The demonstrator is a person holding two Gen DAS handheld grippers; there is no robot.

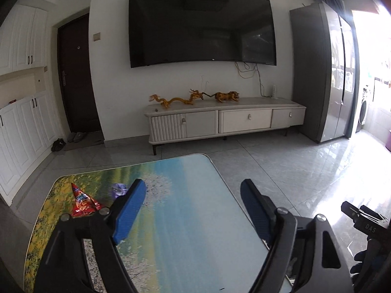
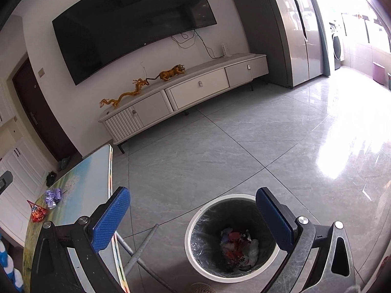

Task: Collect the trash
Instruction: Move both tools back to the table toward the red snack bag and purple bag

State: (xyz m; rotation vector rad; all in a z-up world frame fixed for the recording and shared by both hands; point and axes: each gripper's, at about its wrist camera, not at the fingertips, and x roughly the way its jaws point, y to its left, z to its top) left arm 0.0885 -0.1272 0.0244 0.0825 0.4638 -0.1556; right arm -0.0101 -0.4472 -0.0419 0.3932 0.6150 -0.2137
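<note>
The task is standing partly complete. The trash bin (image 2: 232,236), placed on the floor just right of the table (image 1: 185,219), is already holding several crumpled wrappers at the bottom of its liner. Two items are remaining on the table's far left area: a red snack wrapper (image 1: 83,201) and a crumpled purple wrapper (image 1: 119,189), lying near each other but apart.

The left gripper (image 1: 193,207) is hovering over the table with its jaws standing wide apart and nothing between them. The right gripper (image 2: 193,217) is hovering above the bin, jaws likewise apart and empty; its right finger is overlapping the bin's rim in the view.

Judging from this layout, both remaining wrappers are still awaiting pickup and transfer to the bin.

Limits of visibility: the near edge of the table is being cut off by the gripper bodies in both views, so further trash there cannot be ruled out. The left blue pad is covering part of the purple wrapper. The bin's contents are too jumbled to count.
</note>
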